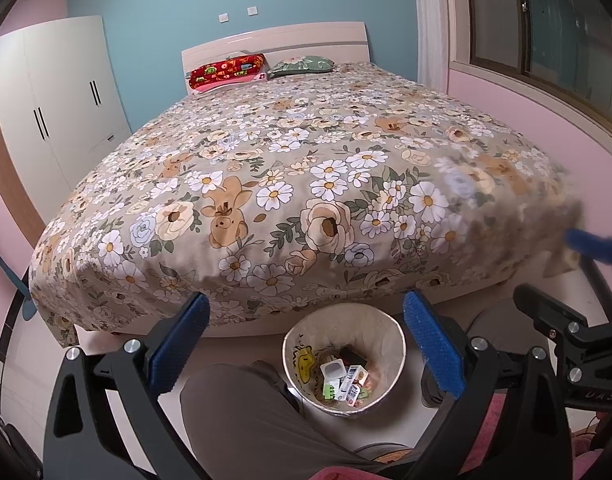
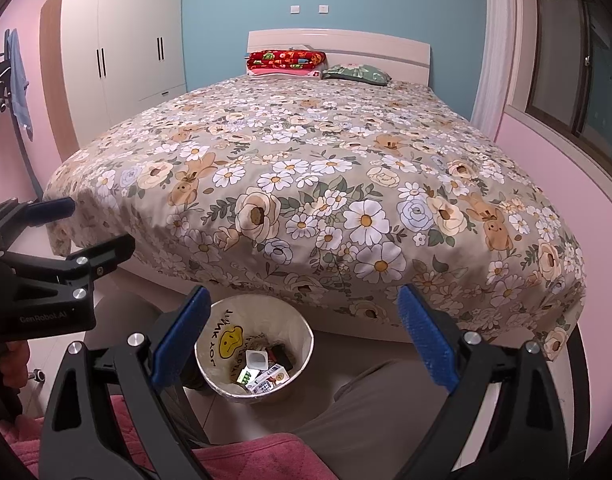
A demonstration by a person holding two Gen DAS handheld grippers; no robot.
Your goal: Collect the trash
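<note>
A small white trash bin [image 1: 390, 344] with a yellow smiley print stands on the floor at the foot of the bed; it also shows in the right wrist view [image 2: 301, 344]. It holds several pieces of trash [image 1: 346, 380], small cartons, a white cup and wrappers, also seen in the right wrist view [image 2: 265, 372]. My left gripper [image 1: 308, 344] is open and empty above the bin. My right gripper [image 2: 301, 340] is open and empty above the bin, a little to its right. Each gripper shows at the edge of the other's view.
A large bed with a floral cover [image 1: 289, 184] fills the space ahead, with a red pillow [image 1: 225, 70] and a green pillow [image 1: 301, 66] at the headboard. A white wardrobe [image 2: 121, 56] stands at left. The person's legs [image 1: 249, 420] and a pink cushion [image 2: 245, 456] lie below.
</note>
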